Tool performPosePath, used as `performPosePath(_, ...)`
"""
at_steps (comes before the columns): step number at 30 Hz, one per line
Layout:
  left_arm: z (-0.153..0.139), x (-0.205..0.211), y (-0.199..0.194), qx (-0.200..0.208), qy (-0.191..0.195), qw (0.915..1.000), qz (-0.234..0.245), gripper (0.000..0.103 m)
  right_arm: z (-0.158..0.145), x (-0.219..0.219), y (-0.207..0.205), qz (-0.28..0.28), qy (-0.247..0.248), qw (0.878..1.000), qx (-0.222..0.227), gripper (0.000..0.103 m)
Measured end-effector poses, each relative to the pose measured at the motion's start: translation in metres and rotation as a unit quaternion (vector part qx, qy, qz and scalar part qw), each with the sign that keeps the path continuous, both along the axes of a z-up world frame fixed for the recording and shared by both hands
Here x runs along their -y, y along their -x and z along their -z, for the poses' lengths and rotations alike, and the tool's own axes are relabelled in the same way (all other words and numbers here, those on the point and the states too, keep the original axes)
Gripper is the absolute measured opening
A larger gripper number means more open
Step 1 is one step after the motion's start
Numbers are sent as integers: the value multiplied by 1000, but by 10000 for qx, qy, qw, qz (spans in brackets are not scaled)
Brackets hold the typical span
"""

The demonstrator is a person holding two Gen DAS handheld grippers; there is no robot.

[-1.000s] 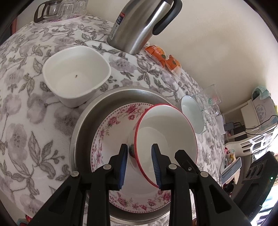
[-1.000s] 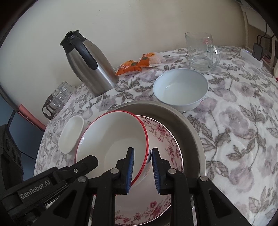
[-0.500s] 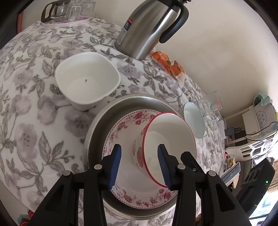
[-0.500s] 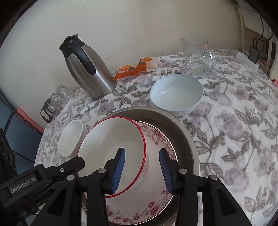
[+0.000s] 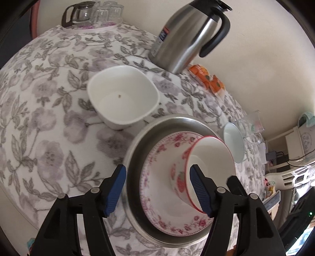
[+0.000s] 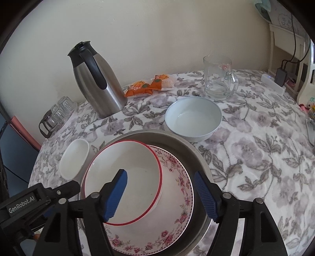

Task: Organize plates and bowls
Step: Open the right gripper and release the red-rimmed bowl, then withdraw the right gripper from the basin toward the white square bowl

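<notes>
A red-rimmed bowl (image 5: 208, 167) (image 6: 126, 177) rests in a pink floral plate (image 5: 157, 189) (image 6: 177, 212), which lies in a steel dish (image 5: 135, 157) (image 6: 198, 159). My left gripper (image 5: 158, 191) is open and empty above the plate's left side. My right gripper (image 6: 160, 194) is open and empty above the bowl's right rim. A white square bowl (image 5: 123, 96) (image 6: 73, 158) sits left of the dish. A white round bowl (image 6: 194, 118) (image 5: 233, 144) sits beyond the dish.
A steel thermos jug (image 5: 189, 35) (image 6: 96, 78) stands at the back by orange snack packets (image 6: 149, 85). A glass mug (image 6: 219, 77) stands behind the round bowl. A tray of glasses (image 5: 92, 15) is at the far left. The floral tablecloth (image 6: 256, 149) covers the table.
Both grippers opened, let go of the red-rimmed bowl and drew back and up. The bowl stays in the floral plate.
</notes>
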State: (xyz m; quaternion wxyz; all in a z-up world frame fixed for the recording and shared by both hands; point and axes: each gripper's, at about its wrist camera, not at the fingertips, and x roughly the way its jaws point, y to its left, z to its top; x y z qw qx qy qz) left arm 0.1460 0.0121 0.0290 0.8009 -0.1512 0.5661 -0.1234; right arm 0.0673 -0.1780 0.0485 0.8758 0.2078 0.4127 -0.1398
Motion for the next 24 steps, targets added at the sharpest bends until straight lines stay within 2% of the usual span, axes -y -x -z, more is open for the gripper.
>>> performPosePath(3, -2, -4, -1, 117, -175, 9998, -48, 78, -1, 0, 1, 24, 49, 10000, 59, 82)
performPosePath(8, -3, -10, -6, 219, -308, 9992, -109, 80, 0, -2, 0, 35, 114, 9999, 56, 88)
performPosePath(10, -3, -12, -6, 277, -403, 9987, -158, 85, 0, -1, 0, 98, 137, 9999, 31, 91)
performPosePath(12, -5, -16, -7, 386, -535, 9976, -226, 85, 0, -1, 0, 137, 156, 9998, 28, 100)
performPosePath(13, -6, -17, -7, 459, -596, 9968, -269, 89, 0, -1, 0, 157, 184, 9997, 37, 102)
performPosePath(15, -10, -23, -6, 662, -747, 9943, -382, 101, -2, -2, 0, 152, 285, 9995, 22, 103)
performPosePath(18, -18, -34, -7, 930, -891, 9900, -569, 101, -3, -6, -1, 140, 417, 9990, -17, 103)
performPosePath(24, -35, -59, -9, 1569, -719, 9807, -916, 101, -10, -17, -1, 112, 730, 9969, 273, 103)
